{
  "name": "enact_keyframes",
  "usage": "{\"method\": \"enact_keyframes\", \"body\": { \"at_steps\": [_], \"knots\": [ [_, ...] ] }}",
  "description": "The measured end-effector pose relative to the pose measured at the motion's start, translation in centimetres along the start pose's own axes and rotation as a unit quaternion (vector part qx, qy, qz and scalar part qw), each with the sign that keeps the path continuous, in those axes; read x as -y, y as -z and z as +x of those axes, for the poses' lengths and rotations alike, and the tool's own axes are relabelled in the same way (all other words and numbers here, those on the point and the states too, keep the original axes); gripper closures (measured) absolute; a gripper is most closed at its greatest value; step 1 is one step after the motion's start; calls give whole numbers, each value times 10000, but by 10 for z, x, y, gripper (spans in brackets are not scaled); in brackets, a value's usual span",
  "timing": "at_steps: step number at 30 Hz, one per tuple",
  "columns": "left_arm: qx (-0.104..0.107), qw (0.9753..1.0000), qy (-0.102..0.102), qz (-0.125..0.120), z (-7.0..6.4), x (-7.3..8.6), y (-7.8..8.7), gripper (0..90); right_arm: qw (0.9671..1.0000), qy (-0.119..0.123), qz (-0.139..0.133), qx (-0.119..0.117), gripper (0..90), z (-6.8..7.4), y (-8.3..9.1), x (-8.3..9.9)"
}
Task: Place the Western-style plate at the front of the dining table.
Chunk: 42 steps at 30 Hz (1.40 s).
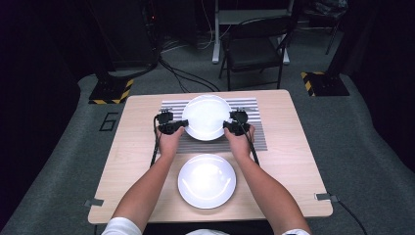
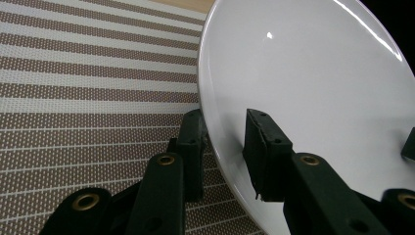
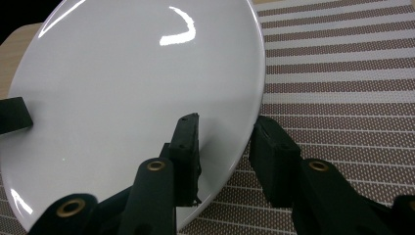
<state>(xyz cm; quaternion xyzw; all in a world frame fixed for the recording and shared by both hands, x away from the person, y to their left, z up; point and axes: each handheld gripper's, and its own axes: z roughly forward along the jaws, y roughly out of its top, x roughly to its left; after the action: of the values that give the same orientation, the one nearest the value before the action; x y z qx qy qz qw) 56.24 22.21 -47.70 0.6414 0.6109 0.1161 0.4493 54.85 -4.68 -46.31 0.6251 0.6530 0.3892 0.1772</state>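
Observation:
A white plate (image 1: 206, 116) is over the striped placemat (image 1: 254, 139) at the back of the table. My left gripper (image 1: 182, 125) grips its left rim and my right gripper (image 1: 227, 126) its right rim. In the left gripper view, the left gripper (image 2: 222, 122) is shut on the plate (image 2: 303, 63), one jaw on top and one beneath the rim, with the placemat (image 2: 88, 73) below. The right gripper view has the right gripper (image 3: 227, 125) shut the same way on the plate (image 3: 122, 83), which looks raised off the placemat (image 3: 342, 73).
A second white plate (image 1: 206, 180) lies on the wooden table (image 1: 293, 161) near the front edge, between the person's forearms. A folding chair (image 1: 254, 49) stands beyond the table's far edge. Cables run across the floor behind.

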Motion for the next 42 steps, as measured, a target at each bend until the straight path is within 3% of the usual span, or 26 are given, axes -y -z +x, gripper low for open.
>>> {"method": "enact_keyframes", "body": {
  "at_steps": [13,19,42],
  "knots": [
    [-22,10000,11,46,2,3,-10,692,10000,-25,15,95,639,-3,-10,2],
    [-186,9997,-141,48,0,4,-12,691,9999,2,21,149,640,-4,-13,3],
    [-502,9985,-178,113,-3,10,-23,683,9993,-5,123,367,642,0,-22,10]
  ]
}}
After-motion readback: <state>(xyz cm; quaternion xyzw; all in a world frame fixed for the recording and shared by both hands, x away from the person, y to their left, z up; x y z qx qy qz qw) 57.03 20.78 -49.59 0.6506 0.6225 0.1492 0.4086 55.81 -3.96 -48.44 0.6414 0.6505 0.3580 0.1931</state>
